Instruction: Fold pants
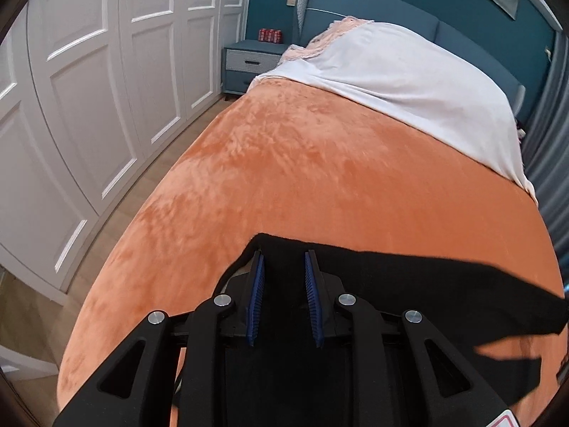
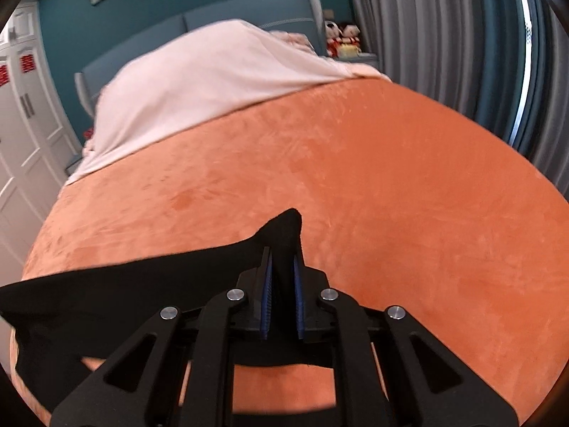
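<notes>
The black pants (image 1: 426, 284) hang in a stretched band above the orange blanket (image 1: 284, 160) of a bed. My left gripper (image 1: 284, 254) is shut on one end of the upper edge, with black cloth filling the gap between its blue pads (image 1: 256, 284). From there the fabric runs off to the right. In the right wrist view the pants (image 2: 142, 284) stretch away to the left, and my right gripper (image 2: 282, 252) is shut on the other end. A pointed corner of cloth sticks up just past its fingertips. The lower part of the pants is hidden under both grippers.
A white sheet (image 1: 409, 82) covers the far end of the bed, before a blue headboard (image 1: 373, 10). White wardrobe doors (image 1: 89, 106) and a strip of wood floor run along the left. A blue nightstand (image 1: 249, 64) stands by the headboard. Grey curtains (image 2: 444, 53) hang on the right.
</notes>
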A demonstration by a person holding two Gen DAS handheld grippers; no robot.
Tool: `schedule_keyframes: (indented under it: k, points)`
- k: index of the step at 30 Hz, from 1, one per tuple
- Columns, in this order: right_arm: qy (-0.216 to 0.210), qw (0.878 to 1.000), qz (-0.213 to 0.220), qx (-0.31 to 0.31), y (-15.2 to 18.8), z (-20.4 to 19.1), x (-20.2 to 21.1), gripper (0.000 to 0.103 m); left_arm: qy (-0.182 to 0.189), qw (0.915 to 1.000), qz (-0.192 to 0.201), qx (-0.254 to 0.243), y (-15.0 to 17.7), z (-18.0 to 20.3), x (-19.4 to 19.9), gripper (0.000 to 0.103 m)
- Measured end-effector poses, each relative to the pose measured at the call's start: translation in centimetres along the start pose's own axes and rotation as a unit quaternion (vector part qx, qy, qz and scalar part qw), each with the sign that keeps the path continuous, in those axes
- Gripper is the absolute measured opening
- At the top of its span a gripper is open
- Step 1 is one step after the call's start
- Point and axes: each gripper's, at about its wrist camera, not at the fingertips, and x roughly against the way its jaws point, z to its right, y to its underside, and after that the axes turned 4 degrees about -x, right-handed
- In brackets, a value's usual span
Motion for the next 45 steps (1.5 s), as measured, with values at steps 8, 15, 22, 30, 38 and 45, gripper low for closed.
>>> schedule_keyframes:
  k: [8, 15, 22, 30, 38, 45]
  points:
    - [-0.013, 0.999, -0.017, 0.037, 6.4, 2.6, 6.3, 0.009, -0.023, 0.9971, -0.060, -0.041, 9.2, -2.3, 2.7, 0.022]
    - [0.019, 0.995, -0.080, 0.055, 12.7, 4.4, 5.0, 0.009, -0.091, 0.9812, -0.158, -0.065, 16.3, -3.7, -1.4, 0.019]
    - [0.033, 0.993, -0.095, 0.058, 15.0, 4.7, 4.3, 0.012, -0.046, 0.9867, -0.146, 0.056, 17.3, -6.1, -0.2, 0.034]
    - [0.035, 0.995, -0.084, 0.047, 15.0, 4.0, 5.0, 0.012, 0.025, 0.9598, -0.182, 0.212, 15.8, -5.6, -4.8, 0.052]
    - [0.046, 0.994, -0.080, 0.054, 14.4, 3.8, 5.3, 0.012, 0.044, 0.9671, -0.151, 0.200, 12.7, -5.2, -4.1, 0.005]
    - [0.049, 0.995, -0.064, 0.058, 14.1, 3.8, 5.5, 0.015, 0.030, 0.9746, -0.146, 0.167, 11.4, -8.9, -1.7, 0.006]
